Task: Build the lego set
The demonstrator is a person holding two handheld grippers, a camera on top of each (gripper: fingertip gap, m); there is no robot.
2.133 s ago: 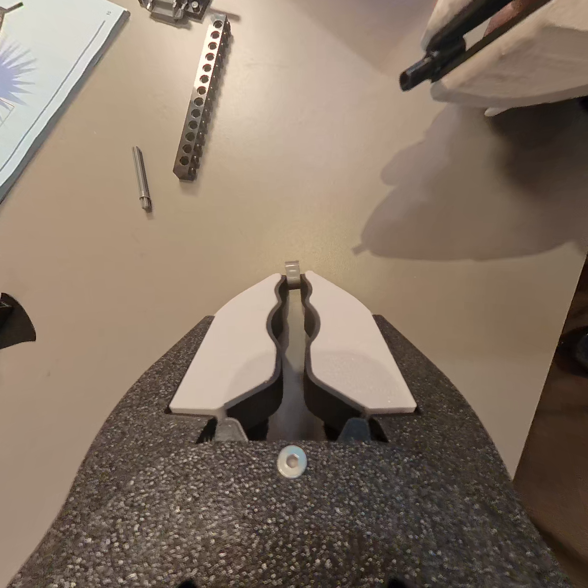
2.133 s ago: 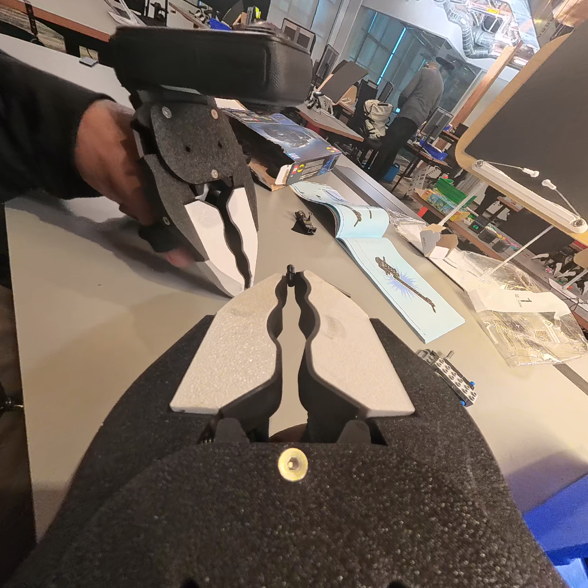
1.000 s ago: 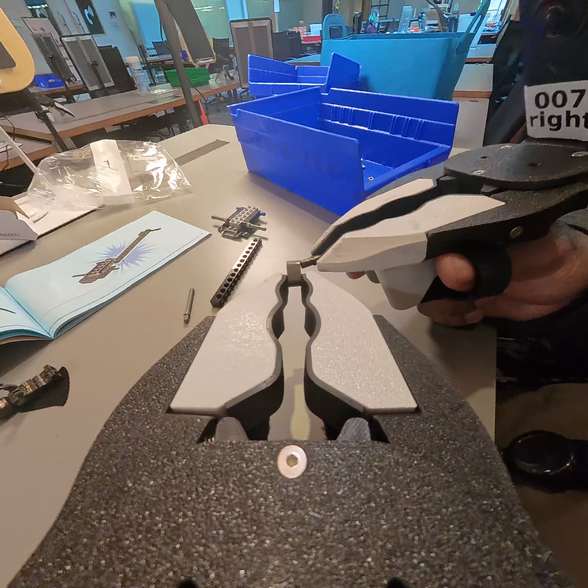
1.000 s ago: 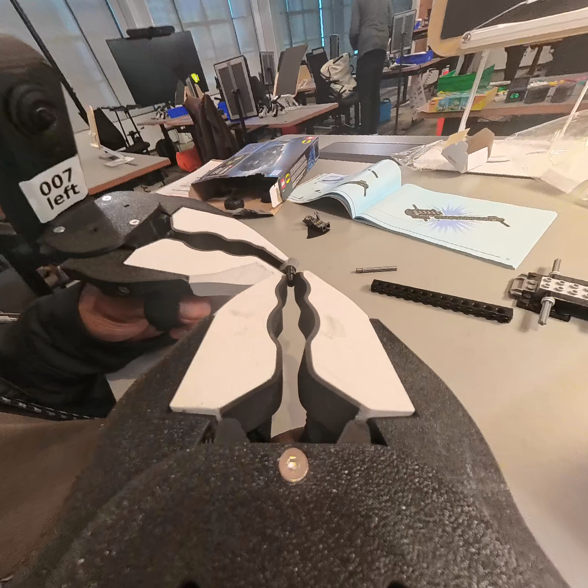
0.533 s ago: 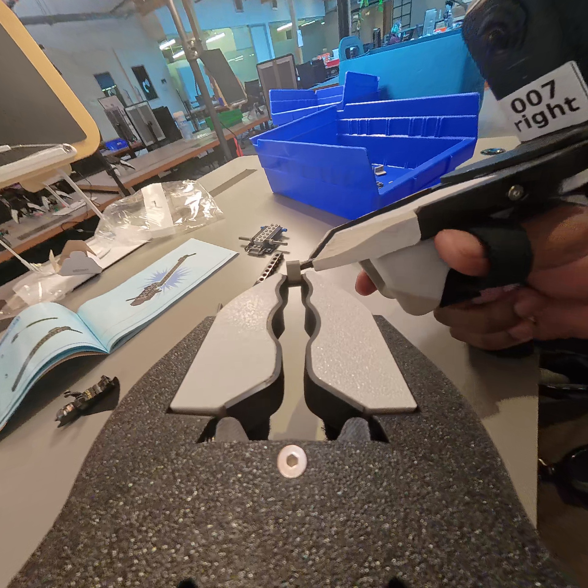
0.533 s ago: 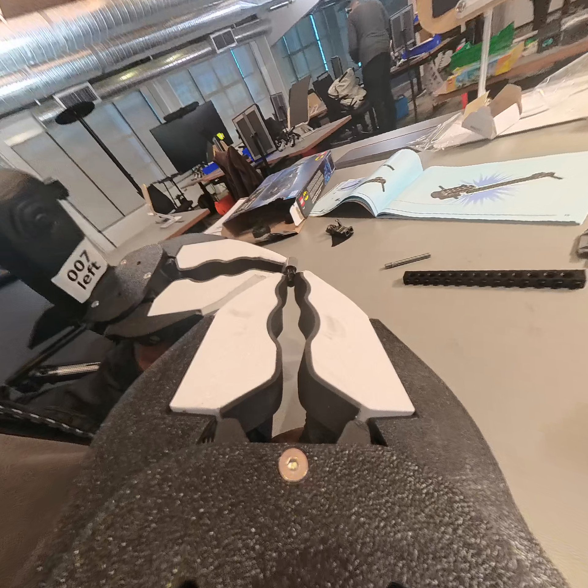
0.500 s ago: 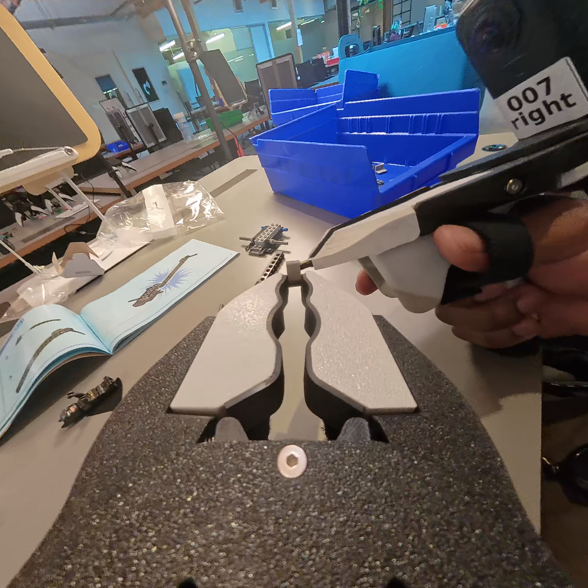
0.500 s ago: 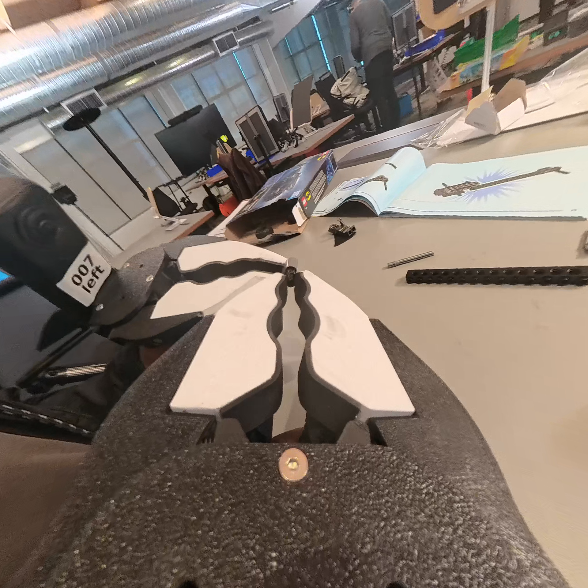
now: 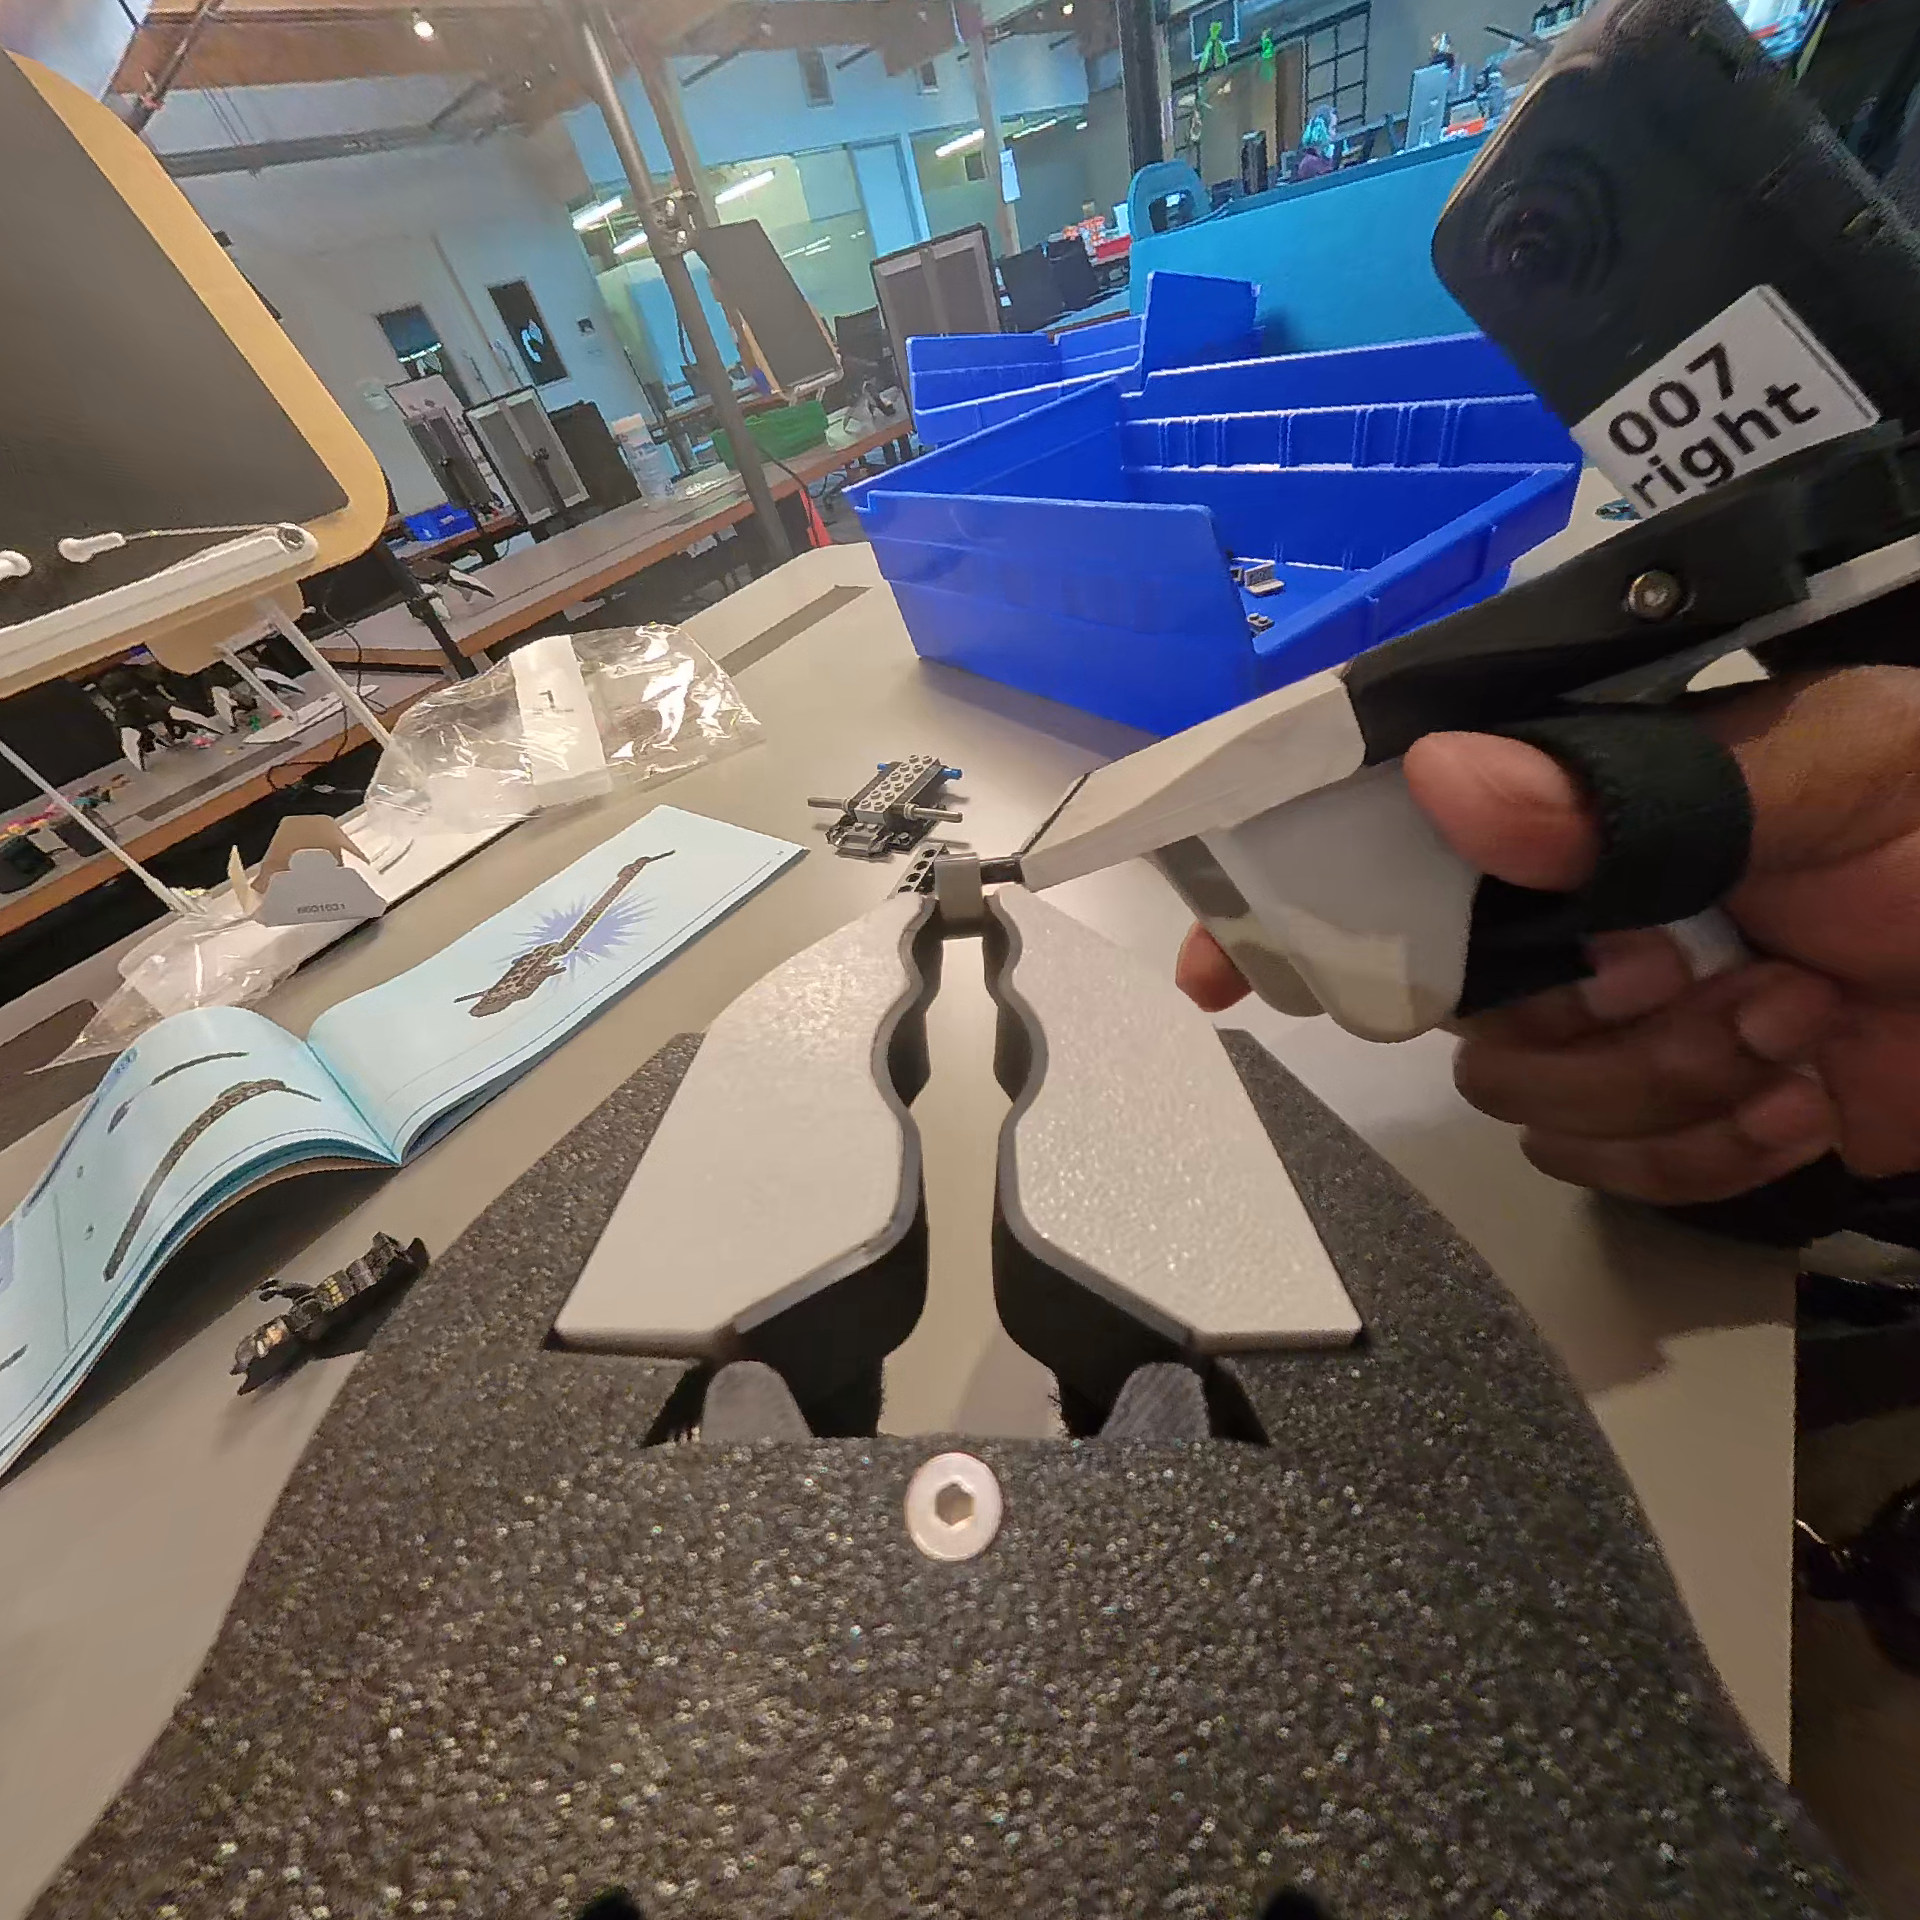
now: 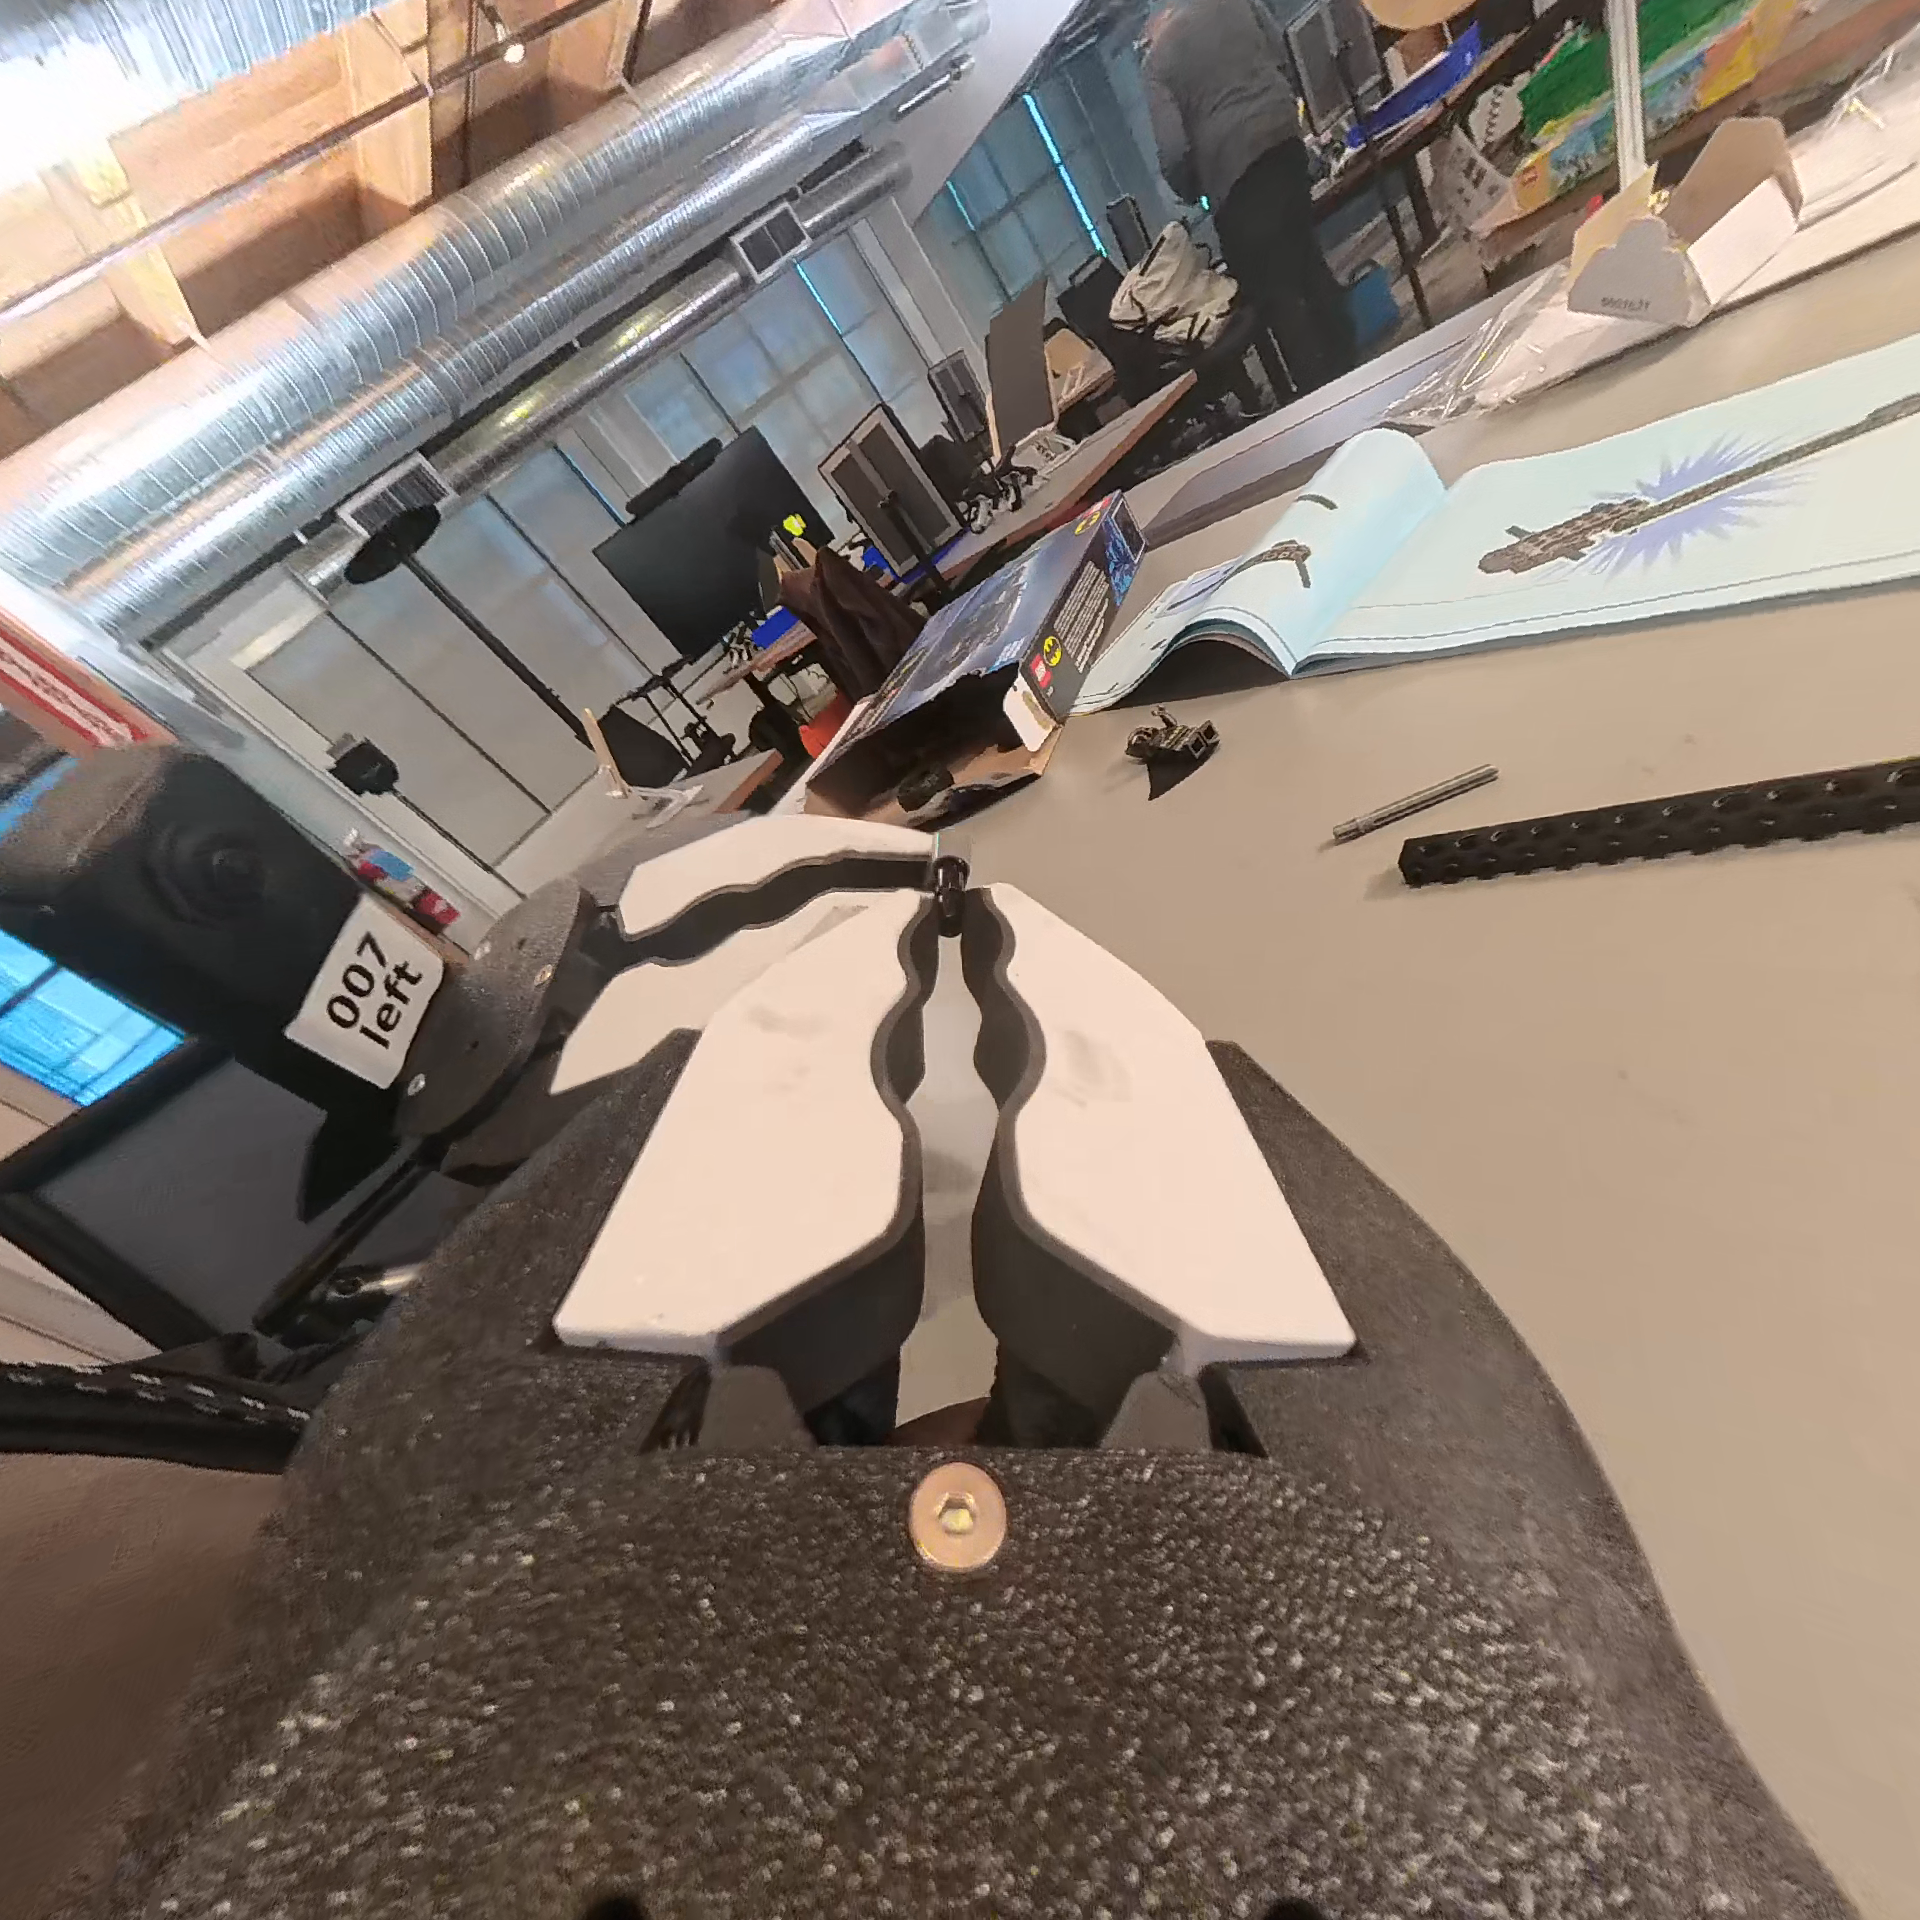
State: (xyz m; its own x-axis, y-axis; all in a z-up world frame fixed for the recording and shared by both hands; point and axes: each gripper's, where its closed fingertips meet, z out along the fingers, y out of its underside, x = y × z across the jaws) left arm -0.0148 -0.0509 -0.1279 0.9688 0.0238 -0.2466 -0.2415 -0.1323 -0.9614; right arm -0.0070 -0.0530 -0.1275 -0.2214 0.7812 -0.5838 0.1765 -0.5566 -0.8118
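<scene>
We hold small grey plastic connector piece (image 9: 962, 886) in left gripper (image 9: 962, 914); right gripper (image 10: 948, 906) pinches short black pin (image 10: 945, 878), tip meeting connector above grey table (image 9: 1039, 748); long black perforated beam (image 10: 1662, 821) nearby.

Illumination is bright and diffuse, from overhead ceiling fixtures (image 9: 421, 23) and large windows (image 10: 717, 364). Shadows on the grey table (image 10: 1558, 1091) are soft. Highlights clip at the upper left of the right wrist view. Wide-angle distortion bends the edges. The background is slightly soft.
</scene>
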